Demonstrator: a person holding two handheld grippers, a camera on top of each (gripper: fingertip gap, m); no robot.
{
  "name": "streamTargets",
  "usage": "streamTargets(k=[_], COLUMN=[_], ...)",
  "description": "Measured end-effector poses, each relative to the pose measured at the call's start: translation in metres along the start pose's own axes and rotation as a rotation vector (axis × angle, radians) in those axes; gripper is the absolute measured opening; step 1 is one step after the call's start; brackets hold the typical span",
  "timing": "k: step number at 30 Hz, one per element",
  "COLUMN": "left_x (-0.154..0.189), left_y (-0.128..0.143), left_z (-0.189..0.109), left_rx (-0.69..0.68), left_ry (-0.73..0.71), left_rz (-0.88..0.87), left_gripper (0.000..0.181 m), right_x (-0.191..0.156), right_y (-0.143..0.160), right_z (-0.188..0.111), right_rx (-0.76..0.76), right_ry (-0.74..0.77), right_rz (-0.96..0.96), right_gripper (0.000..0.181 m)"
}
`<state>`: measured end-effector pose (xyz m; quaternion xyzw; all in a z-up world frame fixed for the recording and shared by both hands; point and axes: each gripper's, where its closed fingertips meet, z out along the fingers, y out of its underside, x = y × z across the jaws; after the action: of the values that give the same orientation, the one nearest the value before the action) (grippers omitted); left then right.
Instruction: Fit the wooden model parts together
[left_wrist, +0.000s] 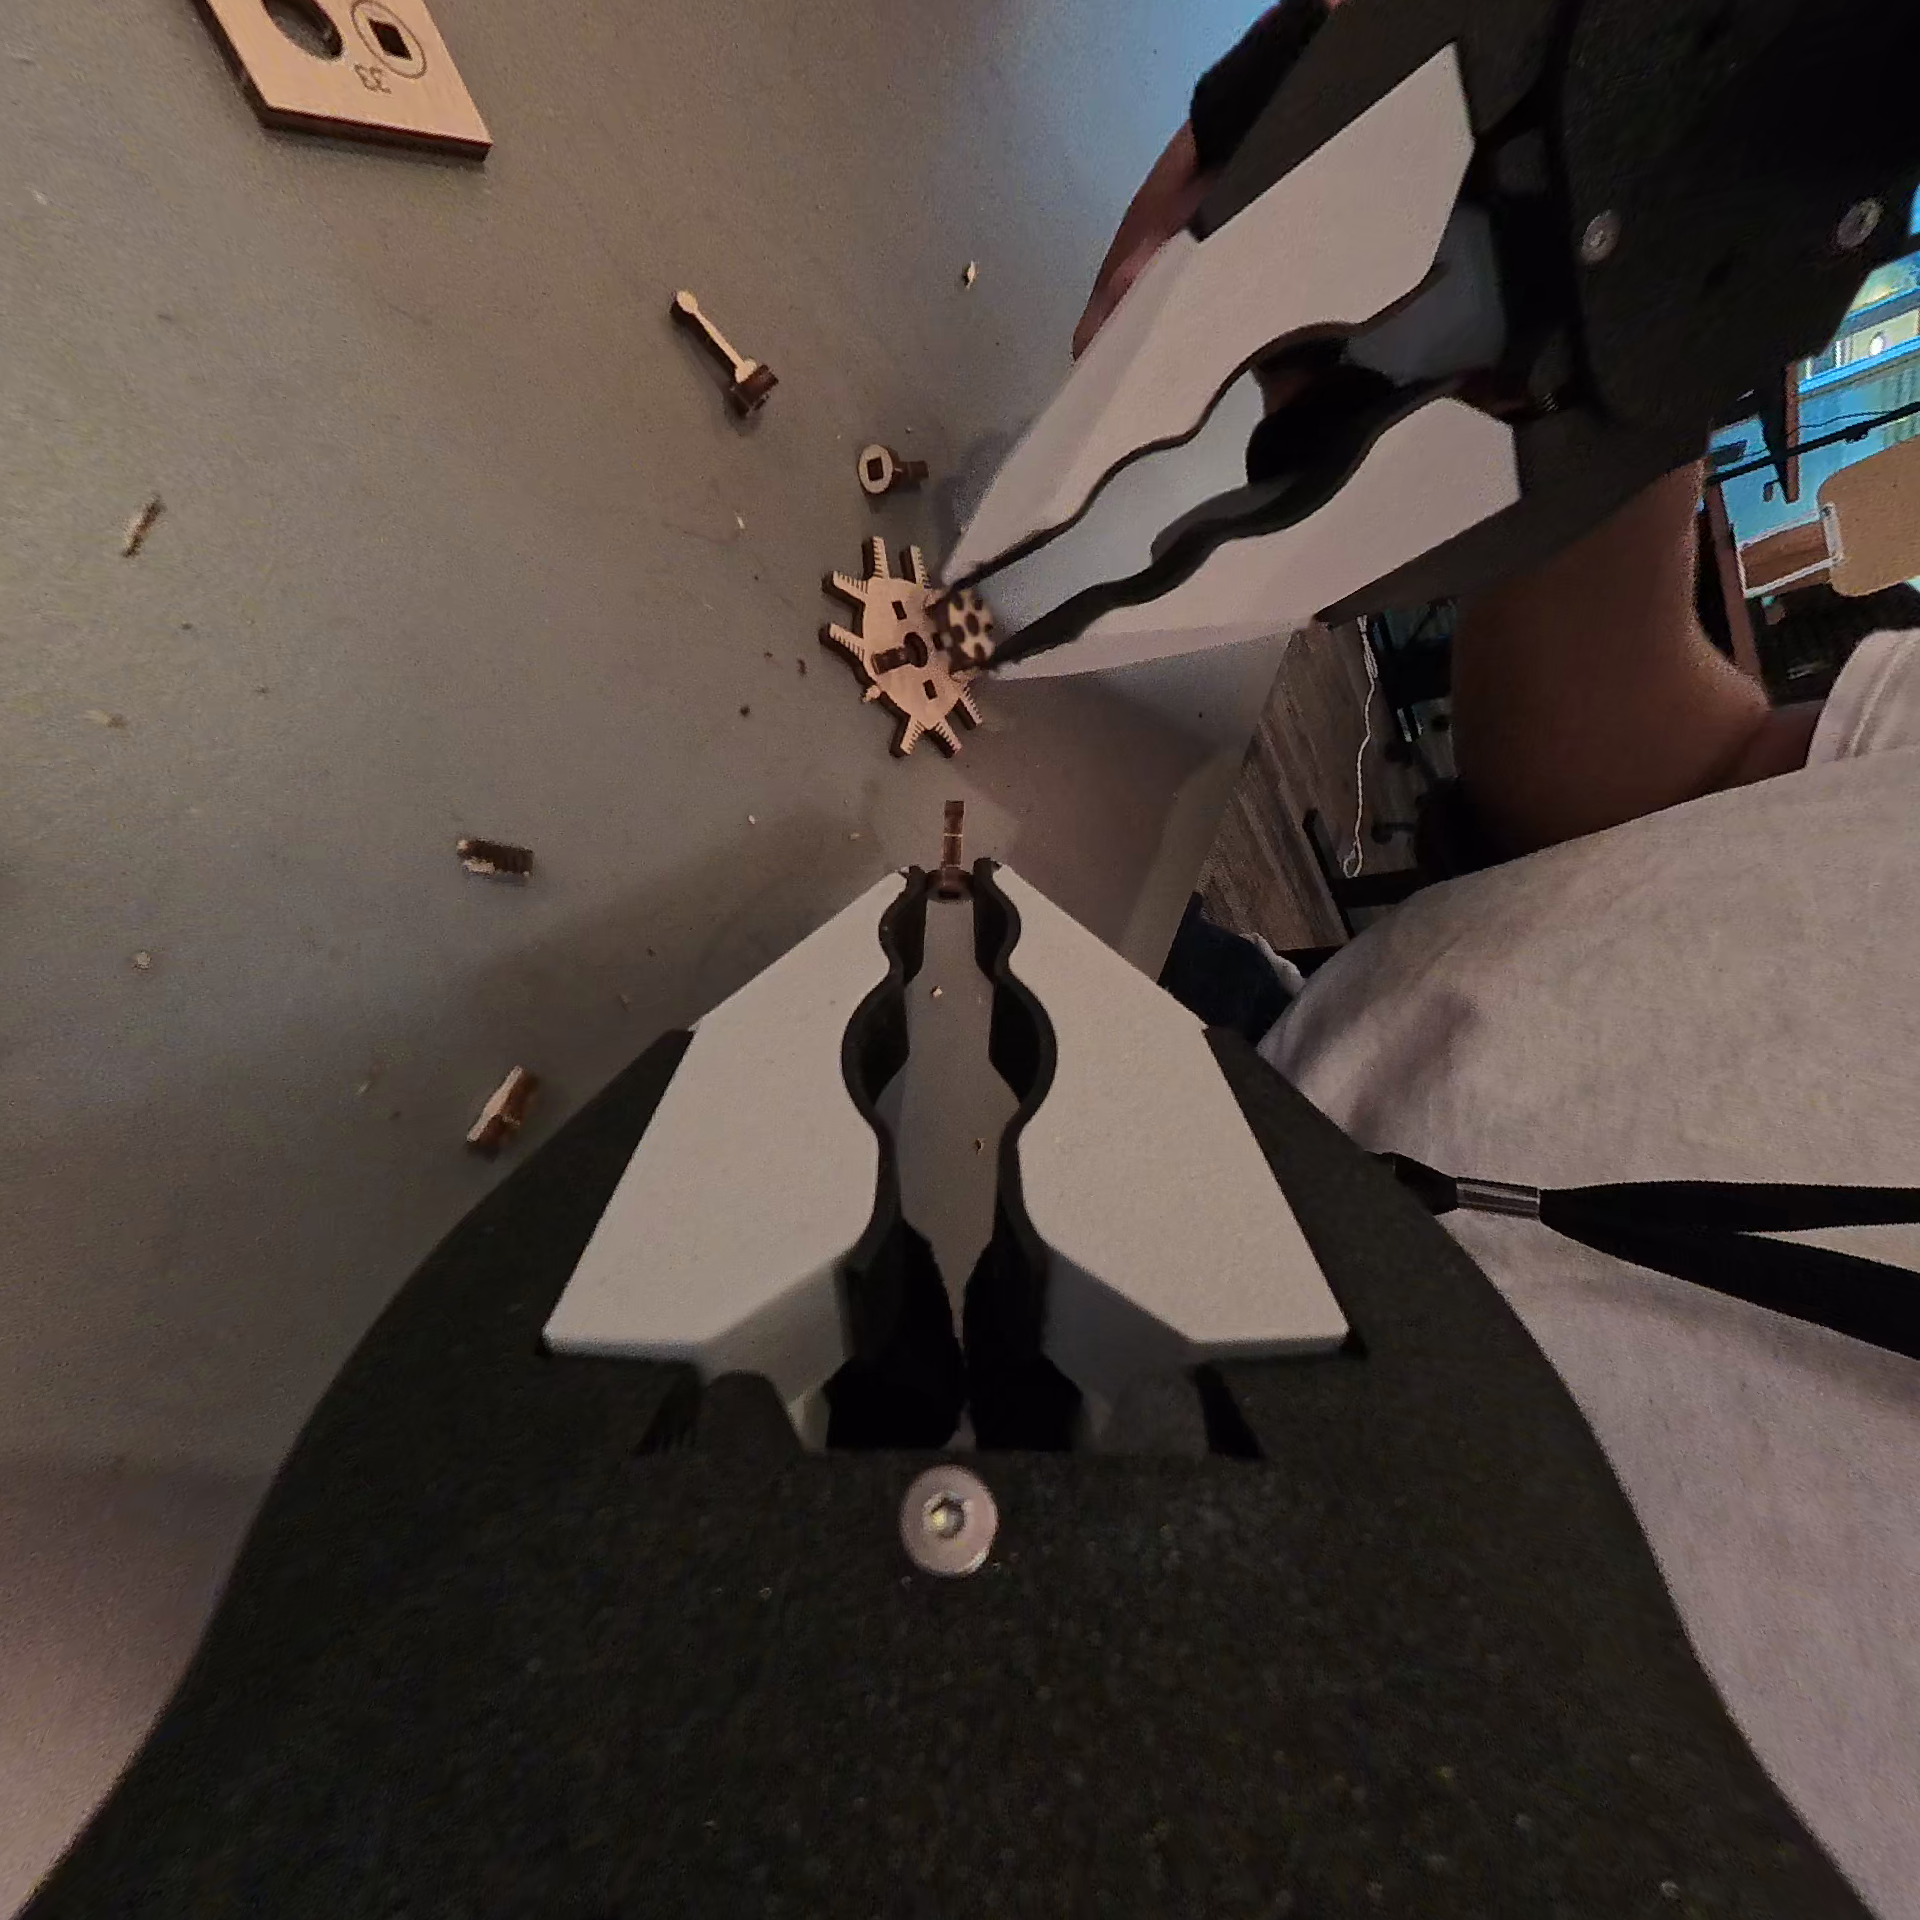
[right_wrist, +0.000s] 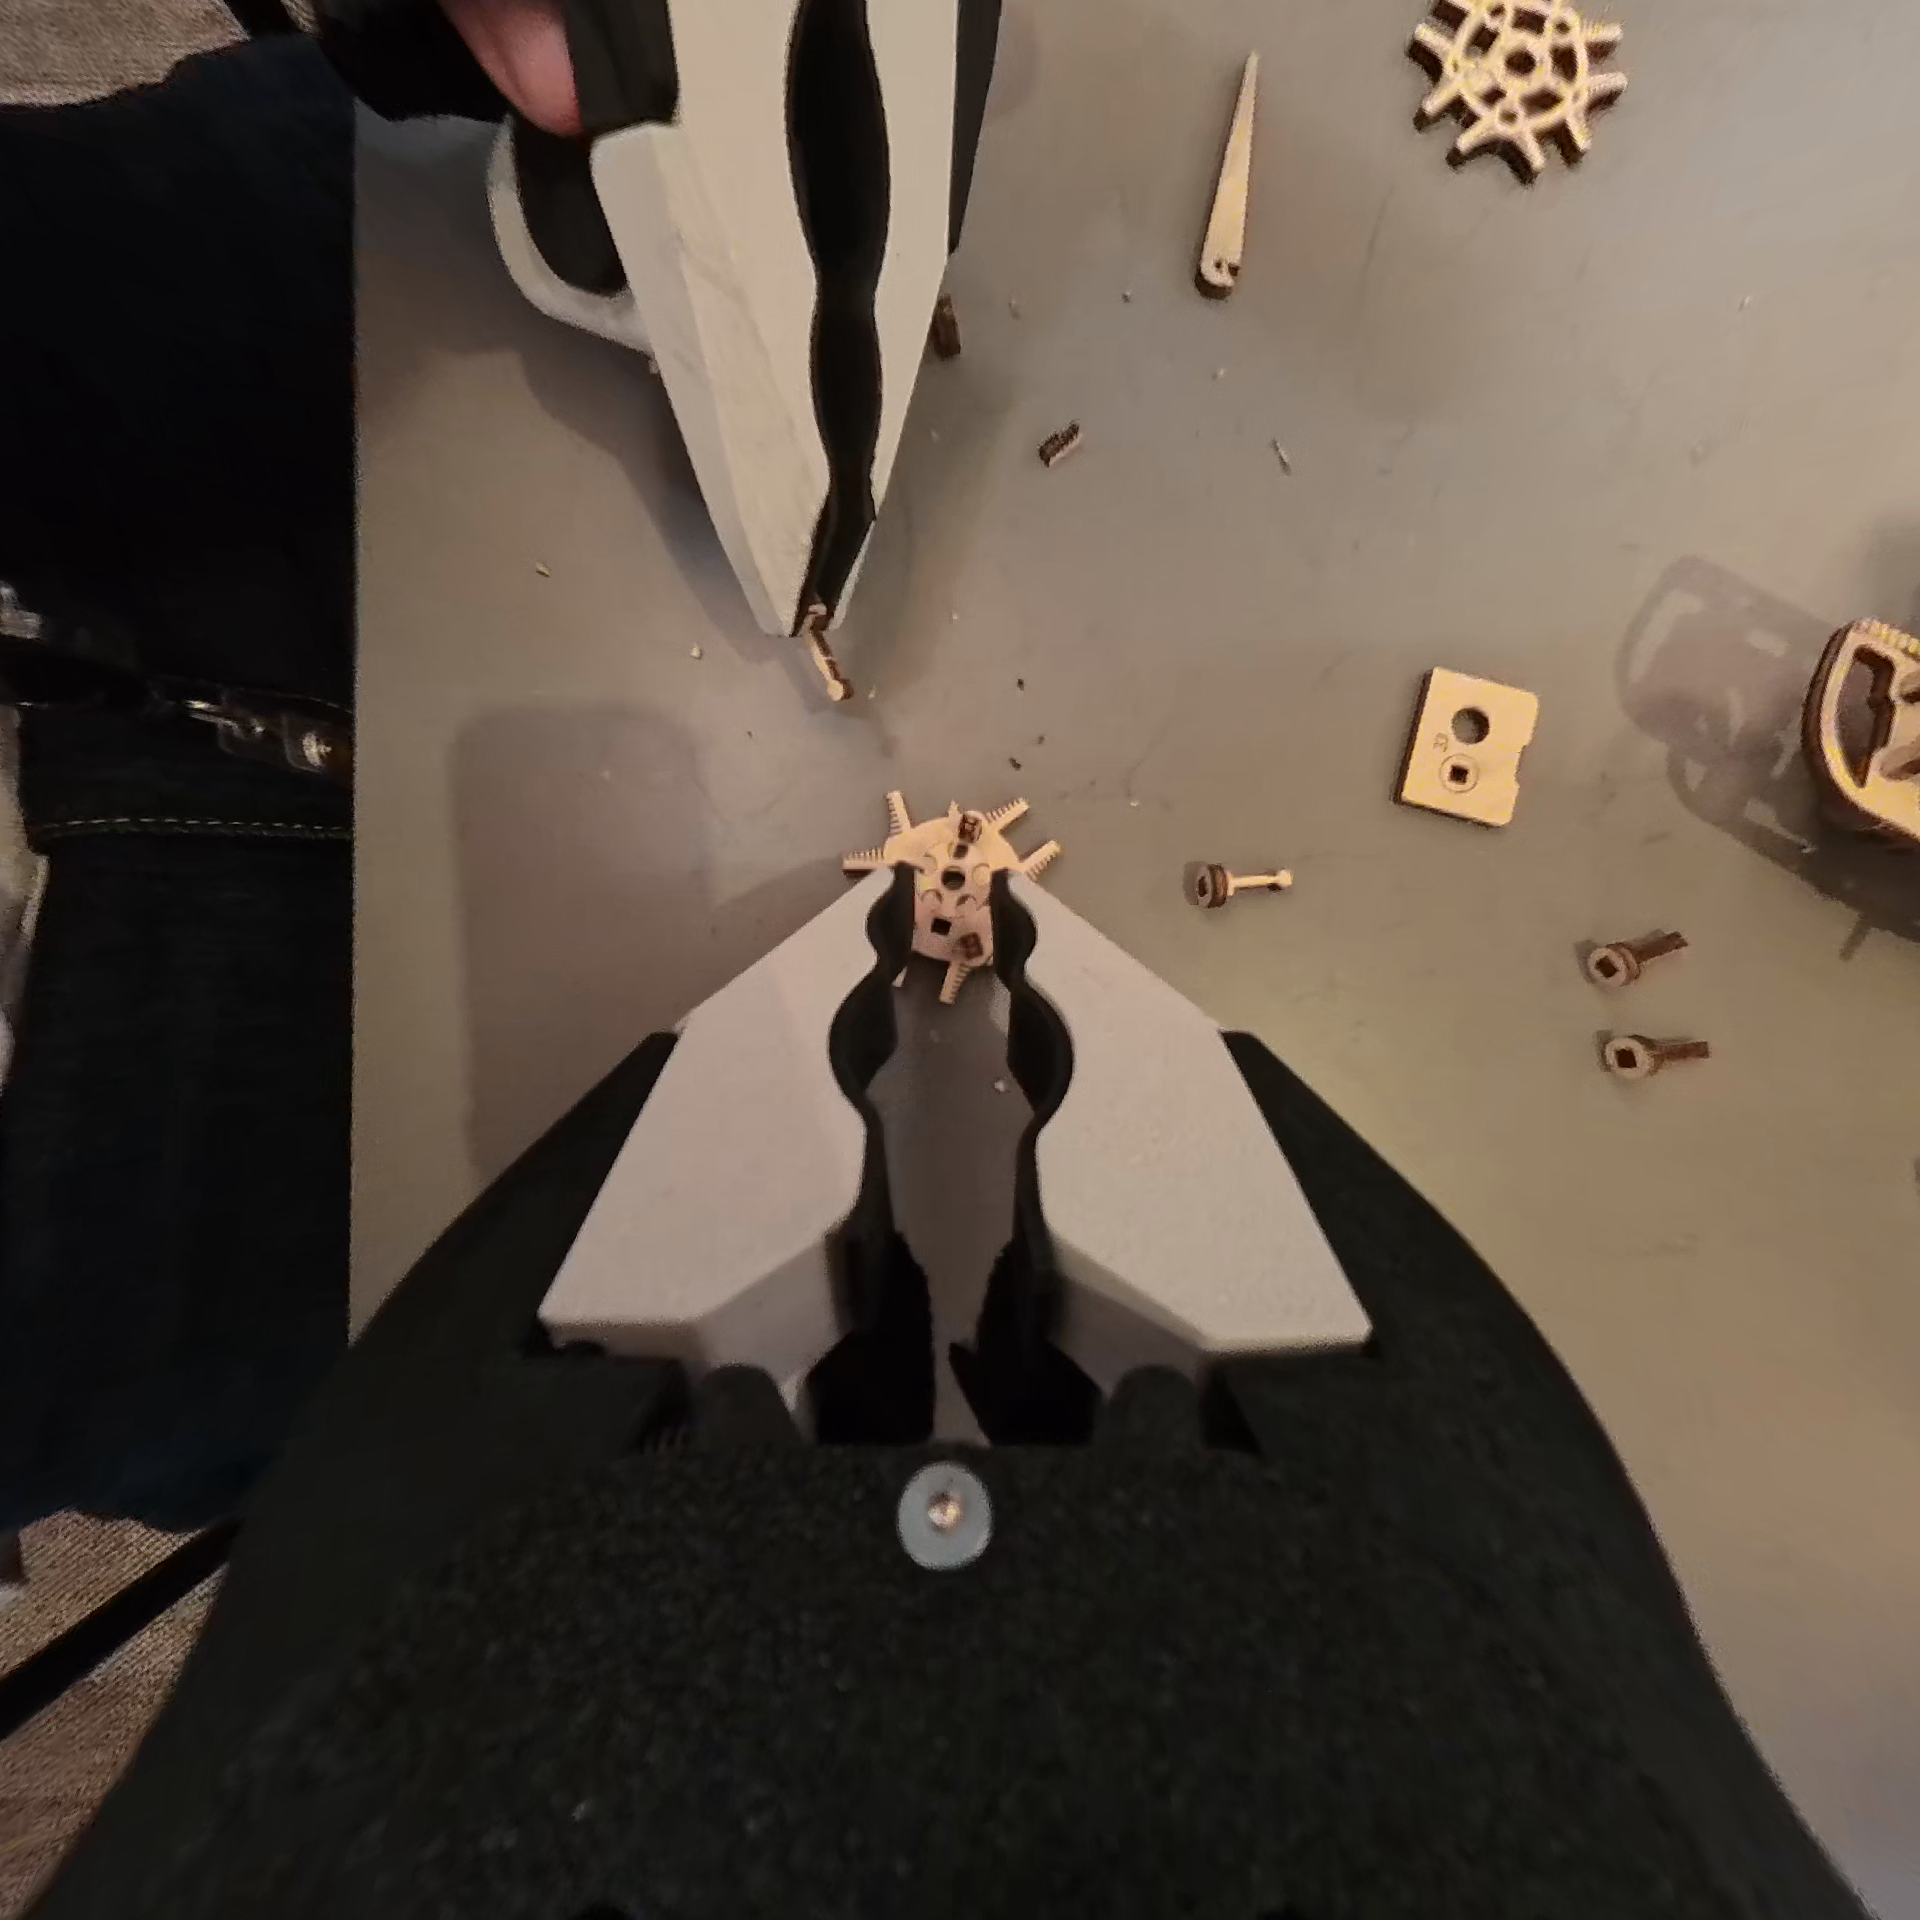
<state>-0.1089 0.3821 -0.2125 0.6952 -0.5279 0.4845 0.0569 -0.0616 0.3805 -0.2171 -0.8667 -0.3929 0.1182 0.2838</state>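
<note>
My left gripper (left_wrist: 948, 875) is shut on a small wooden pin (left_wrist: 952, 831) that sticks out past its tips; it also shows in the right wrist view (right_wrist: 821, 623), pin (right_wrist: 828, 665) pointing down at the table. My right gripper (right_wrist: 945, 883) is shut on a small round wooden hub (right_wrist: 951, 894) mounted on a spoked wooden gear (right_wrist: 904, 847) lying on the grey table. In the left wrist view the right gripper (left_wrist: 971, 623) holds the hub (left_wrist: 961, 629) on the gear (left_wrist: 899, 644), a short way ahead of my pin.
Loose wooden parts lie around: pins with round heads (right_wrist: 1236, 885) (right_wrist: 1631, 958) (right_wrist: 1652, 1051), a square plate with holes (right_wrist: 1465, 764), a pointed stick (right_wrist: 1231, 177), a second gear (right_wrist: 1512, 83), a curved assembly (right_wrist: 1870, 738). The table edge and the person's lap are at left (right_wrist: 177, 831). The grippers' ends are close to 6 centimeters from one another.
</note>
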Motion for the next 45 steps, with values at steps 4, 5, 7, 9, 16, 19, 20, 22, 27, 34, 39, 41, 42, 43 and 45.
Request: streamTargets(k=[4, 5, 7, 9, 16, 19, 20, 22, 27, 34, 39, 41, 42, 43, 45], left_x=[-0.001, -0.002, -0.002, -0.003, -0.002, -0.002, -0.003, -0.003, -0.002, -0.004, 0.005, 0.006, 0.008, 0.008, 0.008], left_y=[0.000, 0.000, 0.001, 0.001, 0.000, 0.000, 0.000, 0.000, 0.000, 0.000, -0.010, -0.016, -0.019, -0.023, -0.034], left_z=[-0.002, -0.002, -0.003, -0.004, -0.004, -0.004, -0.005, -0.005, -0.005, -0.004, -0.007, -0.010, -0.011, -0.012, -0.017], left_rx=[0.001, 0.002, 0.004, 0.005, 0.004, 0.004, 0.004, 0.005, 0.005, 0.011, 0.089, 0.135, 0.159, 0.192, 0.279], left_ry=[-0.009, -0.011, -0.015, -0.019, -0.020, -0.022, -0.022, -0.022, -0.022, -0.012, 0.040, 0.024, 0.027, 0.024, 0.023], left_rz=[0.004, 0.003, 0.004, 0.005, 0.009, 0.010, 0.010, 0.010, 0.010, 0.019, 0.146, 0.212, 0.237, 0.254, 0.270], left_gripper=[0.006, 0.006, 0.006, 0.006, 0.006, 0.006, 0.006, 0.006, 0.006, 0.006, 0.006, 0.006, 0.006, 0.006, 0.006], right_x=[-0.001, -0.001, -0.002, -0.002, -0.005, -0.003, -0.002, -0.003, -0.004, -0.003, 0.022, 0.053, 0.075, 0.096, 0.133], right_y=[0.000, 0.001, 0.001, 0.000, 0.003, 0.005, 0.006, 0.006, 0.008, 0.000, -0.012, 0.000, 0.009, 0.019, 0.039], right_z=[0.000, 0.001, 0.003, 0.005, 0.010, 0.010, 0.009, 0.009, 0.009, 0.004, -0.030, -0.051, -0.065, -0.079, -0.102], right_rx=[-0.017, -0.024, -0.032, -0.037, -0.072, -0.088, -0.093, -0.094, -0.101, -0.044, 0.203, 0.317, 0.375, 0.435, 0.499], right_ry=[-0.073, -0.085, -0.110, -0.117, -0.128, -0.115, -0.114, -0.129, -0.138, -0.139, 0.005, 0.178, 0.299, 0.405, 0.561], right_rz=[-0.034, -0.039, -0.049, -0.067, -0.106, -0.124, -0.125, -0.117, -0.108, -0.072, 0.102, 0.210, 0.269, 0.329, 0.455], right_gripper=[0.014, 0.014, 0.013, 0.014, 0.013, 0.013, 0.013, 0.013, 0.013, 0.024, 0.027, 0.027, 0.027, 0.027, 0.027])
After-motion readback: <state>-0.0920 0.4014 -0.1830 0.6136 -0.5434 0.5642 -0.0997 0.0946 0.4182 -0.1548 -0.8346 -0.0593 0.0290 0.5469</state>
